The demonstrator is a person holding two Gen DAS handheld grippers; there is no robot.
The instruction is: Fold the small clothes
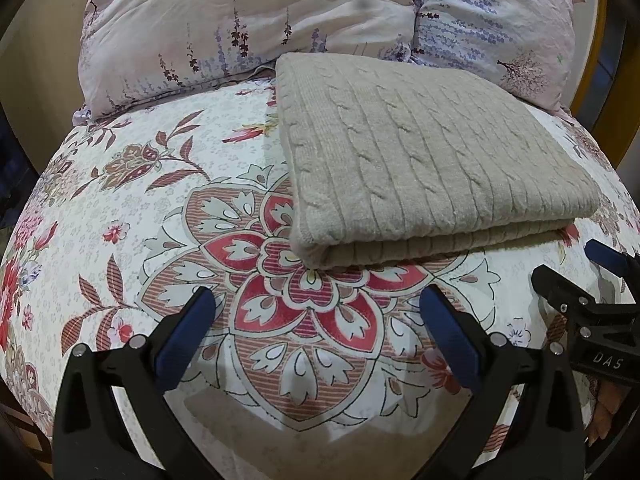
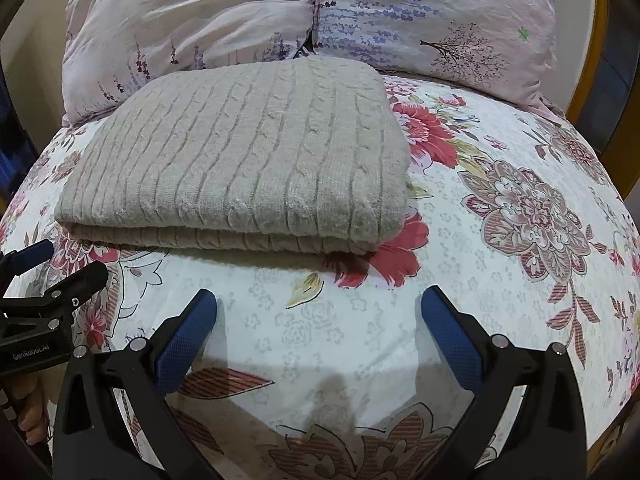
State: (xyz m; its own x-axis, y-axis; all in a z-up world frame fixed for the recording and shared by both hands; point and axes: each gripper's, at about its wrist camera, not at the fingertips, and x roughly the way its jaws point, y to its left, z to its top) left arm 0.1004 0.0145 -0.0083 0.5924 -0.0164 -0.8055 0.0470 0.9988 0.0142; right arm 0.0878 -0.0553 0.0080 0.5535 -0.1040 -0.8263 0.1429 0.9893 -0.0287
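Note:
A beige cable-knit sweater (image 1: 432,160) lies folded into a neat rectangle on the floral bedsheet (image 1: 132,208), its folded edge facing me. In the right wrist view the same sweater (image 2: 240,168) sits up and to the left. My left gripper (image 1: 318,296) hovers open just short of the sweater's near edge, blue pads apart, nothing between them. My right gripper (image 2: 319,296) is open too, over bare sheet (image 2: 480,260) near the sweater's right corner. Each gripper also shows in the other's view: the right gripper (image 1: 568,260) and the left gripper (image 2: 74,256), both open.
Two floral pillows (image 1: 240,24) (image 2: 440,12) rest against the headboard behind the sweater. A wooden bed frame (image 2: 600,40) rims the right side. A person's fingers (image 2: 32,412) hold the left gripper's handle at the lower left.

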